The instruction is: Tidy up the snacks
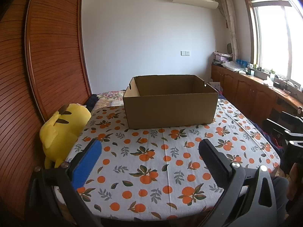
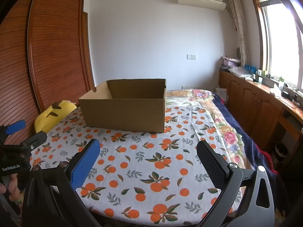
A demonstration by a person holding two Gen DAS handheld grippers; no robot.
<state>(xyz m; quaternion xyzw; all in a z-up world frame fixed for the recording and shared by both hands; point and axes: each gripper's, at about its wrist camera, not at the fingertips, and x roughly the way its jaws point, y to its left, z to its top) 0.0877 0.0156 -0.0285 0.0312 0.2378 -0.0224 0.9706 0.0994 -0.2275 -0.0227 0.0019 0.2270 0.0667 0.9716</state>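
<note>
The left gripper point(image 1: 150, 159) hung with its jaws spread wide and nothing between them, and the right gripper point(image 2: 148, 158) did the same. Ahead of both pairs of jaws an open cardboard box point(image 1: 170, 106) stood on the orange-print cloth point(image 1: 151, 170); no snacks showed in either view. Only the right view showed the floral bedding point(image 2: 225, 130) beyond its right jaw, and a hand point(image 2: 8, 186) gripping the other tool. A yellow plush toy point(image 1: 60, 132) lay left of the left jaws, against the wardrobe point(image 1: 47, 56).
</note>
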